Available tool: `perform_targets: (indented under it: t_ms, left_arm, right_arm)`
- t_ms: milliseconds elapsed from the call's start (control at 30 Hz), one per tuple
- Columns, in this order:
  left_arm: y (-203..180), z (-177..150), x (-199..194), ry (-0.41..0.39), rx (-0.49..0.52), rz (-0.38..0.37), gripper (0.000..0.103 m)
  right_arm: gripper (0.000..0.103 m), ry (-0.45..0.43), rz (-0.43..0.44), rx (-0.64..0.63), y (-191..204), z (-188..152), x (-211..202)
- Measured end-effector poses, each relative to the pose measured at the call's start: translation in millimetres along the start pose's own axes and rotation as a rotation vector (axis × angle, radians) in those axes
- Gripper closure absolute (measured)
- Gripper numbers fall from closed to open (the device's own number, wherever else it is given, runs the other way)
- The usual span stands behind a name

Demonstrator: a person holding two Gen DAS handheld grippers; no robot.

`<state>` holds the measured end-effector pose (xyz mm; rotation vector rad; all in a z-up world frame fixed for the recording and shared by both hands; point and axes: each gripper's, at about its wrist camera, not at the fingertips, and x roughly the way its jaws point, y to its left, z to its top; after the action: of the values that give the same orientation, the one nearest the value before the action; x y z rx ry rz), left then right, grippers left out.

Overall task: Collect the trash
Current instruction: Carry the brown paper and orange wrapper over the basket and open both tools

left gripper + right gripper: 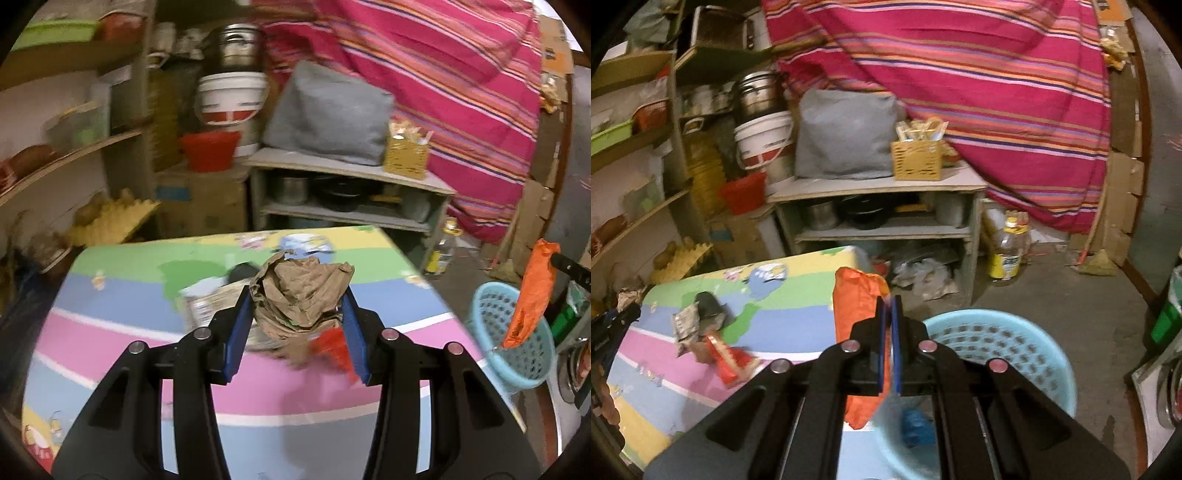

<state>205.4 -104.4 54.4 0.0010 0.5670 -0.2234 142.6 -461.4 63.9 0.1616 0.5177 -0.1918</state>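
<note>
My left gripper (297, 299) is shut on a crumpled brown paper bag (301, 291) and holds it above the colourful table mat (129, 295). My right gripper (889, 306) is shut on an orange plastic wrapper (858, 295), which hangs beside the rim of the light blue basket (1015, 332). The same wrapper (532, 295) and basket (495, 314) show at the right in the left wrist view. A blue scrap (916, 428) lies in the basket. On the mat lie a red wrapper (727, 362), a silver wrapper (685, 321) and a dark object (709, 304).
A low grey shelf unit (886, 192) with pots stands behind the table. A striped pink cloth (979, 92) hangs at the back. A plastic bottle (1006, 251) stands on the floor. Wooden shelves (635, 184) line the left. An egg tray (110, 221) sits left of the table.
</note>
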Motion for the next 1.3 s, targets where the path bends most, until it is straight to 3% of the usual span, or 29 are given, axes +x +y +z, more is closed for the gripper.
perform_targets:
  t_ms: [367,567,1000,1033,1133,1300]
  left_arm:
    - [-139.3,-3.8,32.5,0.001,0.117,-0.170,0.058]
    - [-203.5,-24.3,55.4,0.034,0.177,-0.240,0.058]
    - [-273.6,-34.7,89.3,0.103,0.207,-0.319,0.056]
    - [-277.8,-34.0,90.6,0.104,0.208,-0.321,0.053]
    - [-282.4,-33.1,90.4,0.098,0.209,-0.310,0.033]
    - [-271.5,-34.6,83.2,0.084,0.228,-0.289,0.023]
  right_arm:
    - [0.100,0.017,-0.137,0.002,-82.2,-1.3,-4.8]
    - [0.100,0.035,-0.155,0.009,-106.0,-10.7,0.7]
    - [0.100,0.061,-0.156,0.010,-118.4,-17.3,14.5]
    - [0.100,0.062,-0.156,0.010,-118.1,-17.2,14.8]
    - [0.100,0.068,-0.160,0.005,-116.4,-16.3,16.9]
    - [0.100,0.079,-0.158,0.000,-111.0,-17.5,22.1]
